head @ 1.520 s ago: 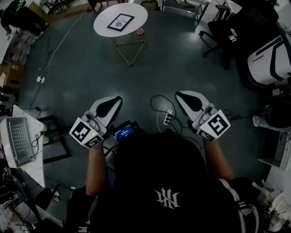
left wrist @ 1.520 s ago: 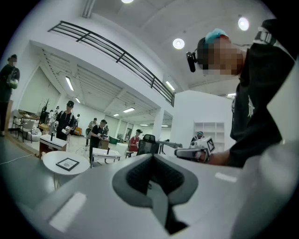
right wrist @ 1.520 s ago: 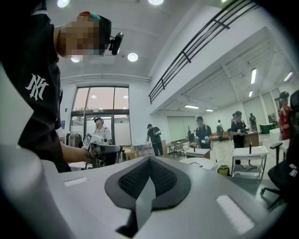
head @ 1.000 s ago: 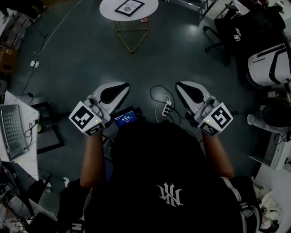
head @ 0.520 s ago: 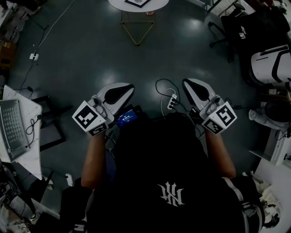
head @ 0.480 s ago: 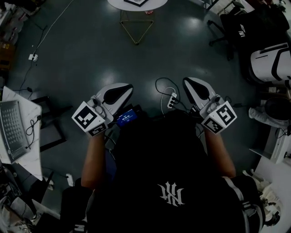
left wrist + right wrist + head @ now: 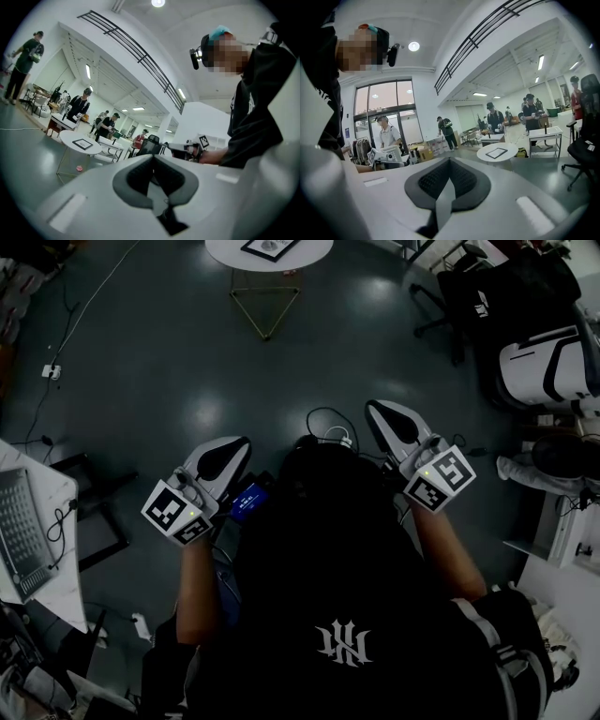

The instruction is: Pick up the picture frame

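Observation:
The picture frame [image 7: 270,247], black-edged with a pale print, lies flat on a small round white table [image 7: 225,254] at the top edge of the head view, far ahead of me. My left gripper [image 7: 246,442] and right gripper [image 7: 370,407] are held close to my body, both shut and empty, pointing roughly level toward the table. In the left gripper view the frame [image 7: 82,144] lies on the table [image 7: 70,137] left of the shut jaws [image 7: 153,157]. The right gripper view has the frame [image 7: 496,152] on the table [image 7: 485,158] to the right of the shut jaws [image 7: 449,160].
Dark floor lies between me and the table, with a power strip and cables [image 7: 333,432] near my hands. A black office chair [image 7: 469,306] stands at the right, a desk with a keyboard [image 7: 19,531] at the left. A small pink object [image 7: 79,168] lies under the table. Several people stand beyond.
The table and frame have slid to the top edge of the head view. Both grippers have shifted and sunk a little near my body, staying shut and empty.

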